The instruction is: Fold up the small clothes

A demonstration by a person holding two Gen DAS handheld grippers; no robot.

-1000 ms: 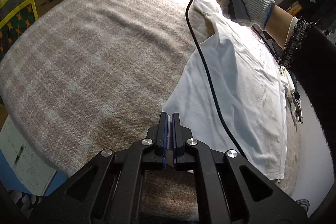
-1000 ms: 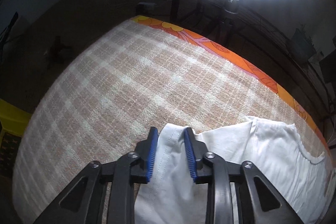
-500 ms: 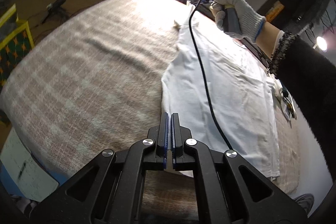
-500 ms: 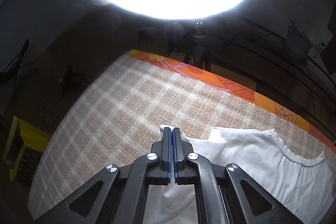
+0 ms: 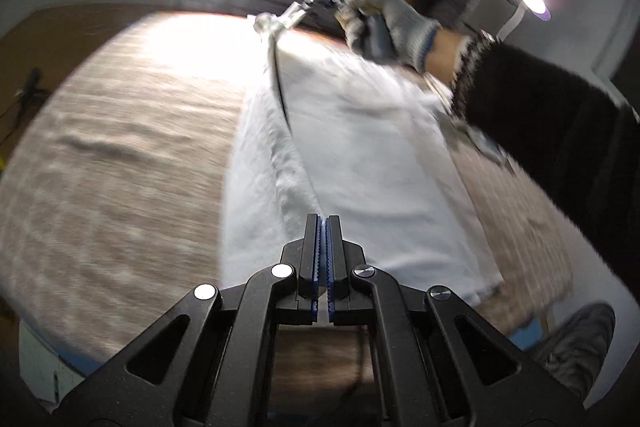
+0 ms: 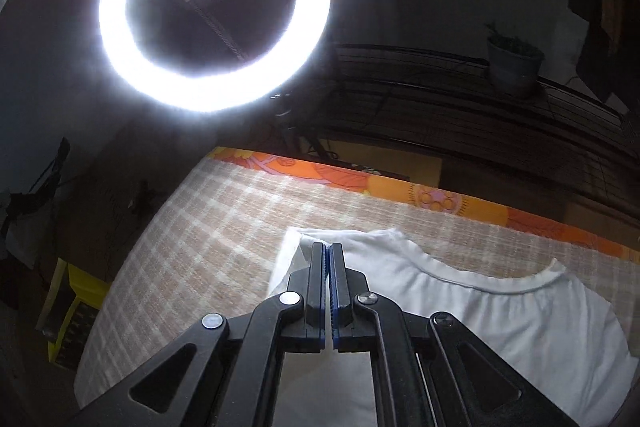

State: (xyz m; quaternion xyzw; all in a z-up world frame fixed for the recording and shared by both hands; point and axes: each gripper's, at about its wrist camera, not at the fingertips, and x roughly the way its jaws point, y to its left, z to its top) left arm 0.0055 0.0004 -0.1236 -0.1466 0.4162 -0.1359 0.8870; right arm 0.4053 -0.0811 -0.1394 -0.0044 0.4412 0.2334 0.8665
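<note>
A white T-shirt point(image 5: 372, 163) lies on a beige checked cloth point(image 5: 120, 155) on the table. My left gripper point(image 5: 322, 223) is shut on the shirt's near left edge and holds it lifted, so the left side stands up as a fold. My right gripper point(image 6: 328, 251) is shut on the shirt's far left corner by the shoulder point(image 6: 308, 239), raised above the cloth. The neckline point(image 6: 492, 287) shows at right in the right wrist view. In the left wrist view the gloved right hand point(image 5: 392, 27) holds the other gripper over the far end; this view is blurred.
A bright ring light point(image 6: 216, 11) on a stand rises behind the table's far edge. An orange patterned cover point(image 6: 400, 187) shows along that edge. A black cable point(image 5: 280, 95) hangs over the shirt. A yellow stool point(image 6: 76, 311) stands to the left.
Both grippers have lifted and carried the shirt's left side rightward over the body. The right gripper, open one second ago, closed on the shoulder corner and rose.
</note>
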